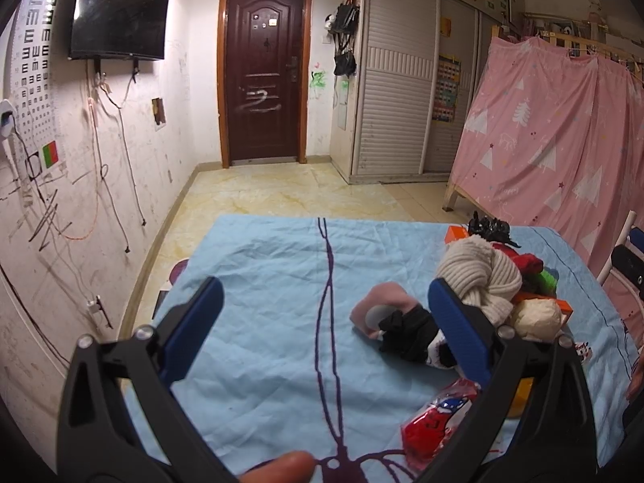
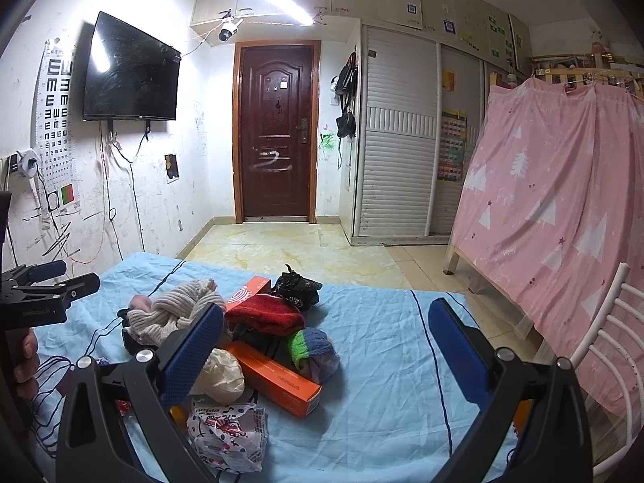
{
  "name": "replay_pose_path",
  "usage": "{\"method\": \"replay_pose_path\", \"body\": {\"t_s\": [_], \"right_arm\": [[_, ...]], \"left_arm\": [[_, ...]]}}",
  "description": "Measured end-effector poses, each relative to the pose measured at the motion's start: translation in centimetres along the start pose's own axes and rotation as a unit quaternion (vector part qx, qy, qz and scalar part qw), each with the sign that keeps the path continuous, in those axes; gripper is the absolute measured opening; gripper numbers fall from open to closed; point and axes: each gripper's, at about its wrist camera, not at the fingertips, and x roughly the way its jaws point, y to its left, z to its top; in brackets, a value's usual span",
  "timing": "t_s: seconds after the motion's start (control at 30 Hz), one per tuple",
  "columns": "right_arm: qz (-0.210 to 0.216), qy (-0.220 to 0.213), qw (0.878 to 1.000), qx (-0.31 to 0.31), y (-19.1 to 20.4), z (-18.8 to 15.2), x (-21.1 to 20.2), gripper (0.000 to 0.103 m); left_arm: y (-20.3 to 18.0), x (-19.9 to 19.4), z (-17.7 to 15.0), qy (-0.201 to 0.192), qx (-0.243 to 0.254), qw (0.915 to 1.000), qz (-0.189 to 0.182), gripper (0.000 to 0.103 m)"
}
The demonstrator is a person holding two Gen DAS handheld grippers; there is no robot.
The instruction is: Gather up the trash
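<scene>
On wrinkled light-blue bedsheet (image 2: 382, 342): clothes and orange cardboard box (image 2: 277, 378) piled; tiled floor (image 2: 281, 249), dark wooden door (image 2: 277, 133) beyond. Left gripper (image 1: 326, 322) and right gripper (image 2: 326, 346) both spread, empty.

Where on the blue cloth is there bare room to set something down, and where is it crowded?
Free: the blue cloth left of its purple line, toward the wall; also the stretch right of the orange box, toward the white chair. Crowded: the heap around the cream knit, red knit and black bag.

Black gripper (image 1: 325, 324) frames, blue ribbed jaws, silver screws.
</scene>
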Motion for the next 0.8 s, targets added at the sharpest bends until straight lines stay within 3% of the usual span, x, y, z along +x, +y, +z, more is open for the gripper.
{"method": "replay_pose_path", "body": {"t_s": [0.8], "right_arm": [[0.003,0.005,1.0,-0.007,0.03,-0.13,0.11,0.095]], "left_arm": [[0.14,-0.18,-0.13,0.001,-0.001,1.0,0.0,0.097]]}}
